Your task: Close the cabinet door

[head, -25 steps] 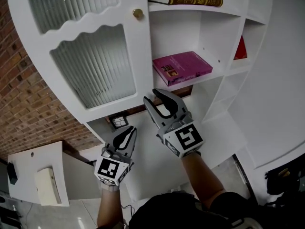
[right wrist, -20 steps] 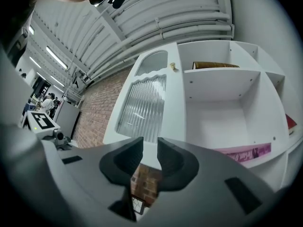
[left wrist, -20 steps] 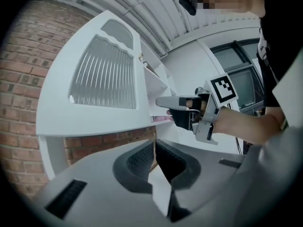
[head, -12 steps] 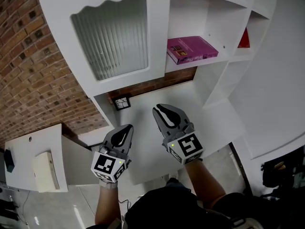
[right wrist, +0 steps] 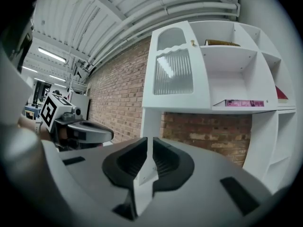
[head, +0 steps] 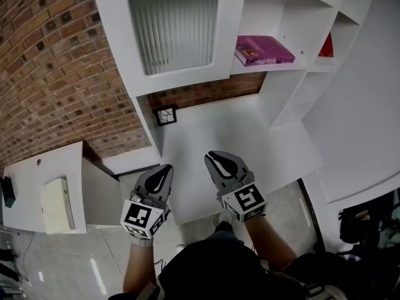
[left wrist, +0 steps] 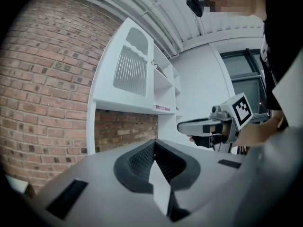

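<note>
Low before cabinet door (head: 175,24), well apart: left gripper (head: 164,169) pressed together, empty; right gripper (head: 217,157) just closing, nearly together, nothing between. Apparently shut already; next, verify flush seating.

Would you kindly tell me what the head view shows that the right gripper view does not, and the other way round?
Only the head view: the low white table at the left with a cream box on it, and the small black-framed square by the brick wall. Only the right gripper view: the door's knob, and the ceiling with its pipes and lamps. Both: the cabinet door, the pink book, the brick wall and the left tongs.
</note>
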A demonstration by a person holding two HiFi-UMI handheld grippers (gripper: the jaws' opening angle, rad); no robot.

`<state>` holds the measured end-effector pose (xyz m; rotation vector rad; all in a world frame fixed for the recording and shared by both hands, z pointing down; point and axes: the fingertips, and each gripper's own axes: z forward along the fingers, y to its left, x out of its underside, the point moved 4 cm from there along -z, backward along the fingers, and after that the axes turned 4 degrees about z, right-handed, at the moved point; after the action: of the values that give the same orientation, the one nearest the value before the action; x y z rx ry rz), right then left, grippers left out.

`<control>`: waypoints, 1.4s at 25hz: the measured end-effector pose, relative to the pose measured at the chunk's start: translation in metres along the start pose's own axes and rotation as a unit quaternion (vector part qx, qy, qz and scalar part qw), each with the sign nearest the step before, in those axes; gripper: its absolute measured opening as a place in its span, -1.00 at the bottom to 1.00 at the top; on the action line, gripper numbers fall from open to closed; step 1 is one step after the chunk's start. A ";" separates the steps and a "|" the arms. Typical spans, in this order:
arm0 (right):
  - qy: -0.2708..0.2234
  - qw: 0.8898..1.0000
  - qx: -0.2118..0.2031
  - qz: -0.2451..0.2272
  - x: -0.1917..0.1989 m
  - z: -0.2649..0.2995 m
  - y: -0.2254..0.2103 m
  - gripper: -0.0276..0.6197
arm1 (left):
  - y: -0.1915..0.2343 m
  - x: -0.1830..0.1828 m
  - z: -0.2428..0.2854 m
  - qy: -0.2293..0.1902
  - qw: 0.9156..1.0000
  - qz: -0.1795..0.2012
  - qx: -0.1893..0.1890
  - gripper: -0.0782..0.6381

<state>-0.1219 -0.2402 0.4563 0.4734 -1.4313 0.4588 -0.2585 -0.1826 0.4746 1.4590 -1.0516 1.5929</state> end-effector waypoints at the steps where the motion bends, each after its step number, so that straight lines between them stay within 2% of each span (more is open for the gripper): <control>1: 0.003 1.000 -0.004 -0.001 0.003 -0.001 0.006 -0.77 | -0.001 0.004 -0.006 0.003 1.000 -0.002 0.000 -0.76; 5: 0.011 1.000 -0.019 -0.010 0.011 -0.006 0.031 -0.77 | -0.005 0.015 -0.031 0.015 1.000 0.000 -0.004 -0.76; 12: 0.024 0.999 -0.037 -0.016 0.022 -0.012 0.066 -0.77 | 0.006 0.027 -0.075 0.025 0.999 0.001 -0.048 -0.76; 20: 0.039 0.997 -0.057 -0.026 0.033 -0.013 0.096 -0.77 | 0.011 0.036 -0.109 0.030 0.997 0.008 -0.076 -0.75; 24: 0.039 0.996 -0.065 -0.040 0.036 -0.013 0.107 -0.77 | 0.009 0.035 -0.113 0.020 0.996 0.009 -0.083 -0.75; 35: 0.039 0.996 -0.066 -0.039 0.038 -0.010 0.123 -0.77 | 0.005 0.035 -0.120 0.011 0.997 0.000 -0.079 -0.75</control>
<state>-0.1804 -0.1329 0.4973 0.3997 -1.3536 0.3135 -0.3153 -0.0752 0.5062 1.3332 -1.1379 1.4878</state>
